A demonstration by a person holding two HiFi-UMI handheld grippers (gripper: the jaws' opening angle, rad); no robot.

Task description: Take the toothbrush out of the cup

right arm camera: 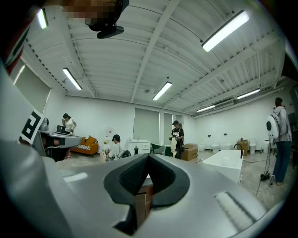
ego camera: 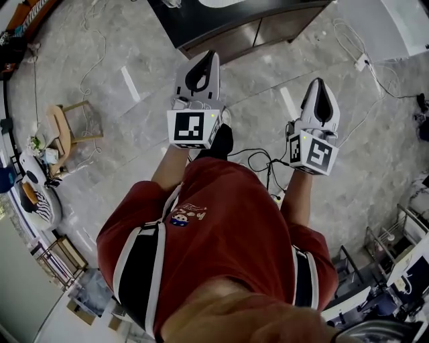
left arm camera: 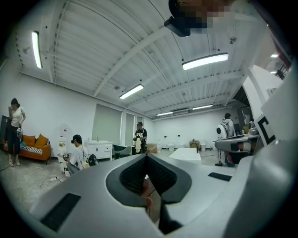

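open marble floor (ego camera: 134, 53) lies ahead, a dark cabinet (ego camera: 201, 20) beyond, a black cable (ego camera: 251, 153) across it.

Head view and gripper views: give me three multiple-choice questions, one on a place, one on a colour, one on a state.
1. In the head view, where is the wooden chair? A. far left B. top centre C. far right
2. What colour is the person's shirt? A. blue B. red C. green
3. How do the jaws of the left gripper and right gripper stand? A. wide apart B. shut on a toothbrush C. shut, nothing between
Answers: 1 A, it stands near the left edge; 2 B, red with black-and-white side stripes; 3 C, each gripper view shows them closed and empty.
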